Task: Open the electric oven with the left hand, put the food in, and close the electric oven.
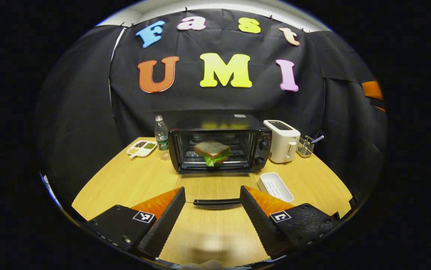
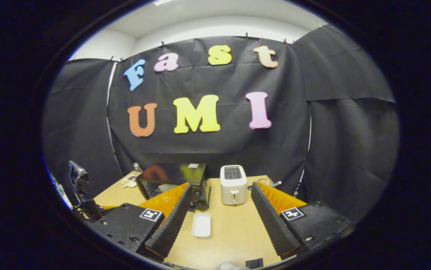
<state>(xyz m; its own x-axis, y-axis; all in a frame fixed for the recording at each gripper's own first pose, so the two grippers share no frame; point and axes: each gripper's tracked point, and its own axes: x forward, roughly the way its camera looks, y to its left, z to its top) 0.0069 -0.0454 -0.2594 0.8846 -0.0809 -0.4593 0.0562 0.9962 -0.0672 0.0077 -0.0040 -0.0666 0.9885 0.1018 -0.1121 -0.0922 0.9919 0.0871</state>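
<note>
The black electric oven stands at the back of the wooden table with its glass door folded down flat toward me. A sandwich with brown bread and green lettuce sits on the rack inside. My left gripper is open, and the door's black handle lies between its fingertips without being squeezed. My right gripper hangs open and empty above the table, with the oven ahead to its left.
A white toaster stands right of the oven, with a wire holder behind it. An empty white tray lies in front of the toaster. A water bottle and a divided snack dish sit left of the oven.
</note>
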